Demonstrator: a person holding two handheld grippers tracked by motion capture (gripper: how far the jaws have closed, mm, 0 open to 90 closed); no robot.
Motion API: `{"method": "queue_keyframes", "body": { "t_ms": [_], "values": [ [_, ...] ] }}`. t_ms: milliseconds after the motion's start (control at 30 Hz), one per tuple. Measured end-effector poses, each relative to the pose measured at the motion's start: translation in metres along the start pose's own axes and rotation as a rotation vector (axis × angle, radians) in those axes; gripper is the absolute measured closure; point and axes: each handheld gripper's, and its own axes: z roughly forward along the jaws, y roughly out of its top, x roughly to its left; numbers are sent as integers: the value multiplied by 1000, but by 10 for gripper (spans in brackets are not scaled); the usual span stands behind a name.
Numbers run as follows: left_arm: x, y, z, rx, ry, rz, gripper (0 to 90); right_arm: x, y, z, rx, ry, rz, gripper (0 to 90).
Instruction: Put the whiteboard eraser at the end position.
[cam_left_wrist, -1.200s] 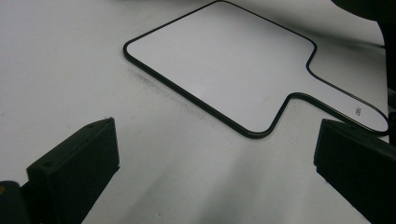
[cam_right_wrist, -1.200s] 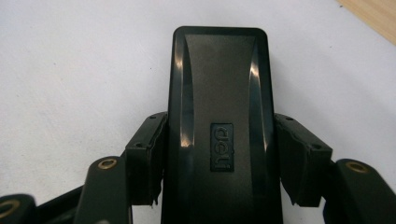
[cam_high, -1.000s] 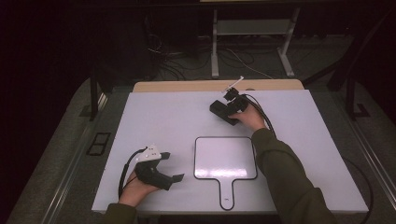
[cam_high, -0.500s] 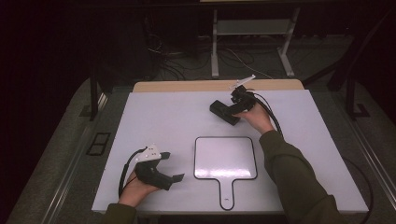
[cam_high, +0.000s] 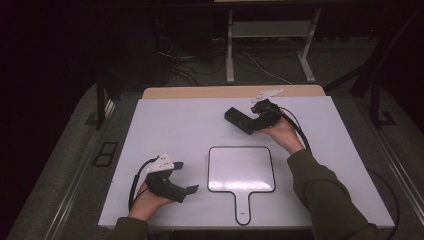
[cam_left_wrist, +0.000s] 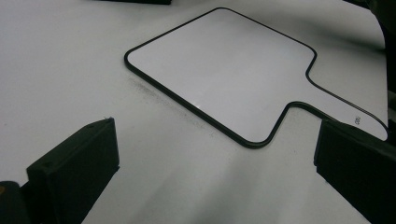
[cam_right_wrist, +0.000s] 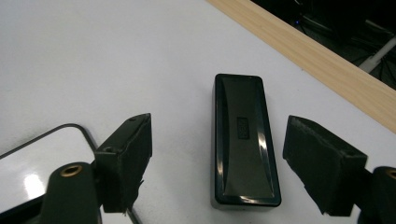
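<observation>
A black eraser block lies flat on the white table at the back right. My right gripper stands just behind it. In the right gripper view the eraser lies lengthwise between the two jaws with a gap on each side. The right gripper is open, and its jaws have just been opening. A small white board with a black rim and a handle lies at the front middle. My left gripper rests open to its left, and this gripper has only bare table between its jaws, with the board ahead.
A wooden strip runs along the table's far edge, seen also as a wooden strip beyond the eraser. Cables and a metal stand lie on the dark floor behind. The board's corner shows beside the right gripper's left jaw.
The right gripper's jaws have spread apart and let go of the eraser, which stays on the table. The right hand has drawn back to the right. The left hand has not moved.
</observation>
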Motion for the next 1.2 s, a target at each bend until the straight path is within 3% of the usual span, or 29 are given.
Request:
{"method": "queue_keyframes", "body": {
  "t_ms": [100, 600, 1200],
  "values": [
    [1, 0, -1, 0, 4, 2, 0, 2, -3, -6, -12, -1, -18, 215],
    [1, -1, -2, 0, -2, 4, 0, 10, -32, -25, -39, 66, 45, 172],
    [-1, -2, -3, 1, -10, 11, 0, 31, -62, -49, -82, 85, 67, 129]
  ]
}}
